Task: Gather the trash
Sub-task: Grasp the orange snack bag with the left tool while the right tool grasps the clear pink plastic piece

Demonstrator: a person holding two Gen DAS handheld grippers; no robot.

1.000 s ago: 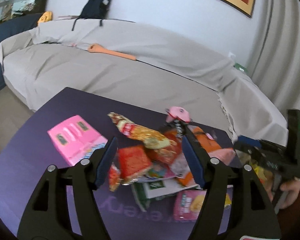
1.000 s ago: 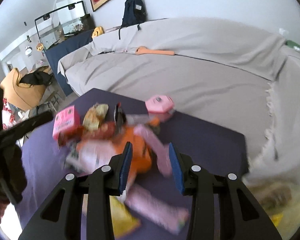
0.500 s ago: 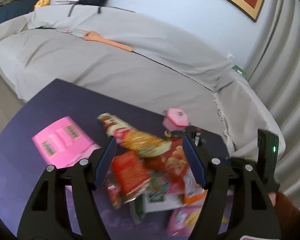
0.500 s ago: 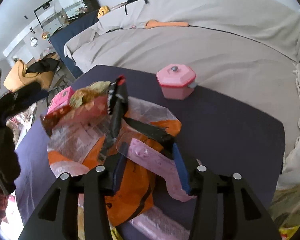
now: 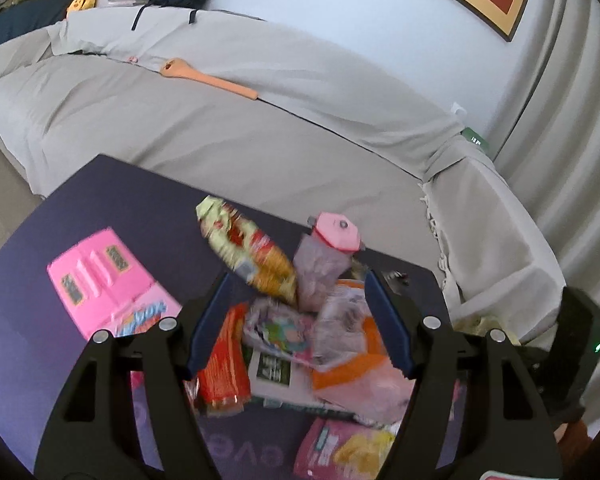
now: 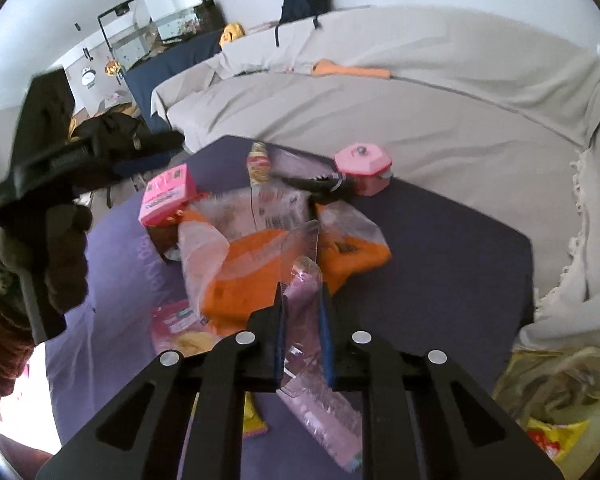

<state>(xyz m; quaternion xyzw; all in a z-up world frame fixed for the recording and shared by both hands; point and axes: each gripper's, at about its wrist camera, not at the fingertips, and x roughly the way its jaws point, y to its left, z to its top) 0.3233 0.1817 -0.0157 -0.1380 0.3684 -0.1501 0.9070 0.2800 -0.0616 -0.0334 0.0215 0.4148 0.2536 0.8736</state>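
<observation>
Right gripper (image 6: 302,322): fingers clamped on pink plastic wrapper (image 6: 306,292) — long axis running along them.
Left gripper (image 5: 298,322): fingers spread wide — wrapper pile (image 5: 284,320) directly between.

A dark purple table (image 5: 112,204) carries snack wrappers (image 5: 256,256) and a pink box (image 5: 100,280).

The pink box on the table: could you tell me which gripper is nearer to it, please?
Left. The left gripper hangs open right beside the pink box; the right gripper, shut on a clear pink wrapper, sits across the trash pile.
</observation>
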